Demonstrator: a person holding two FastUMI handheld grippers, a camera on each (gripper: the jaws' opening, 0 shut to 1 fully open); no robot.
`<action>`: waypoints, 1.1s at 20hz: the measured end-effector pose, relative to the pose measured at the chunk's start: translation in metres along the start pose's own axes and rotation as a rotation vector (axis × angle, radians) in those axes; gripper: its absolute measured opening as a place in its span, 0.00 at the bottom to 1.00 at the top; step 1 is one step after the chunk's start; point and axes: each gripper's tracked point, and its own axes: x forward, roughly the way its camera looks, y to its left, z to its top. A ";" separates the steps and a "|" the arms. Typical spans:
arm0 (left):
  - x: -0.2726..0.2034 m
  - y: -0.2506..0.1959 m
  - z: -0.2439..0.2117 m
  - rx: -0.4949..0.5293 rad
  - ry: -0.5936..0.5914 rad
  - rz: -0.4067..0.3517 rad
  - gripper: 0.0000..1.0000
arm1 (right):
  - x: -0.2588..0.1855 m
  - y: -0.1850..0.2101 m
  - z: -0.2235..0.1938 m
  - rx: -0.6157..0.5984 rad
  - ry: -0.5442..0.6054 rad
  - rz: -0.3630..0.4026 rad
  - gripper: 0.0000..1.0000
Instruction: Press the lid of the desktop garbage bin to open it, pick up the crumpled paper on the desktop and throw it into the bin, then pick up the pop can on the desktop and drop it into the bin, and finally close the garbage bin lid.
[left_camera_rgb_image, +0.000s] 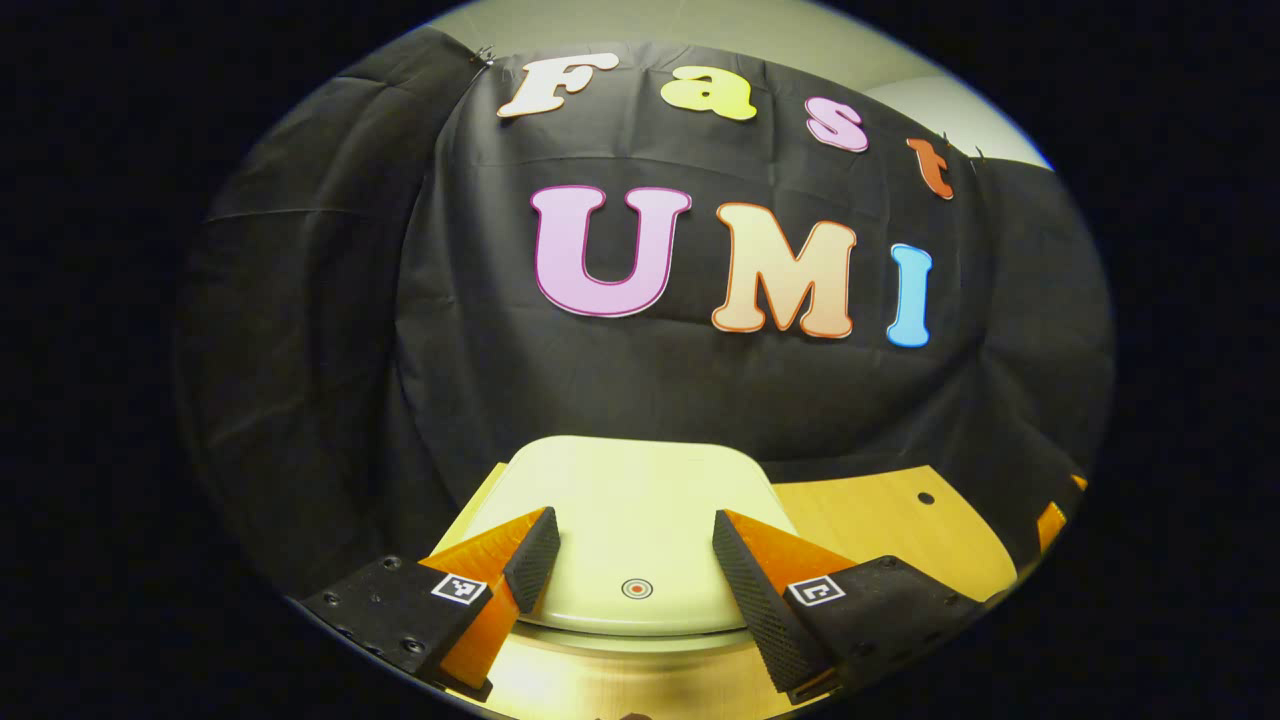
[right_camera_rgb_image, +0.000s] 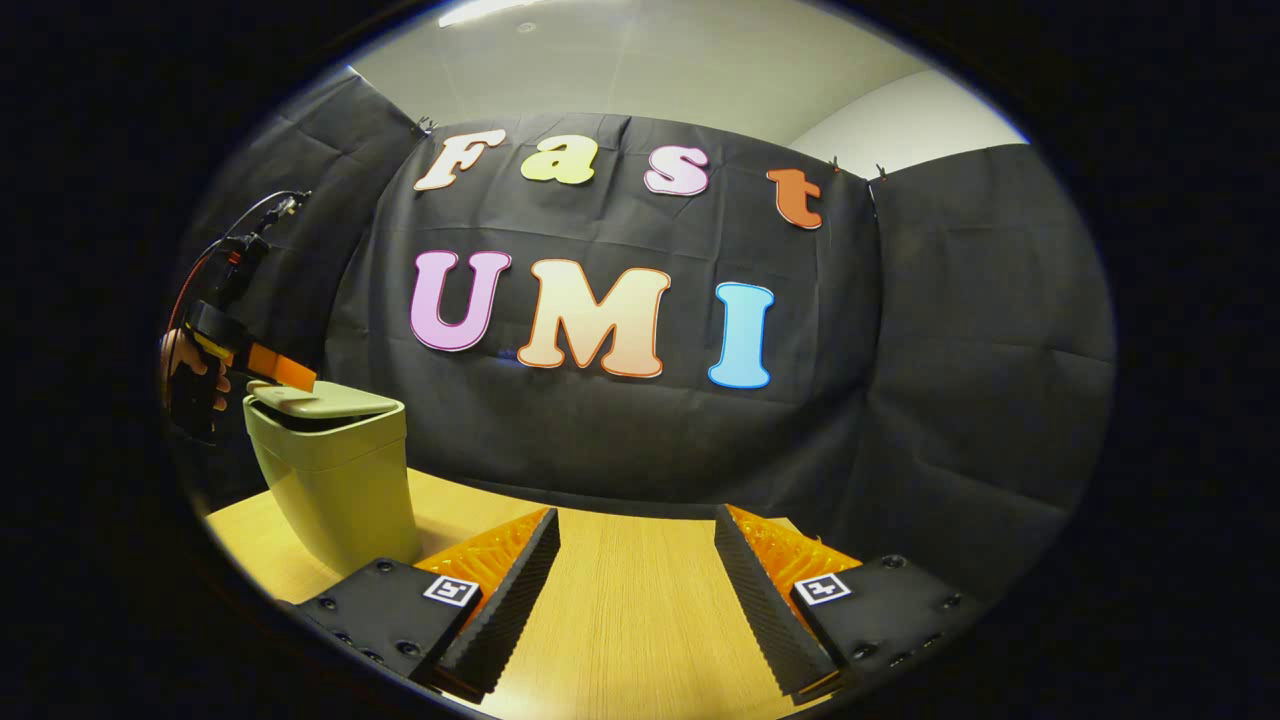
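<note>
Though lid down, bin contents unseen, left tool above.

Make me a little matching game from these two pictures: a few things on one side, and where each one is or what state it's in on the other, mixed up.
Things:
1. bin lid
2. left tool
3. right tool
4. table

Places or states:
A. open above bare wood, holding nothing
B. pale green, with a small round mark near its front edge
C. open, poised just over the bin
D. light wood, carrying the bin

Pairs: 1-B, 2-C, 3-A, 4-D
</note>
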 end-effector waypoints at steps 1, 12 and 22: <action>-0.004 0.002 -0.003 0.023 0.001 0.011 0.93 | 0.000 0.000 -0.004 -0.003 0.006 0.003 0.98; -0.001 0.002 -0.006 0.060 -0.090 -0.010 0.93 | 0.005 0.003 -0.022 0.007 0.049 0.037 0.98; -0.009 0.005 0.010 0.113 -0.231 0.056 0.99 | 0.018 0.004 -0.010 0.005 0.026 0.052 0.98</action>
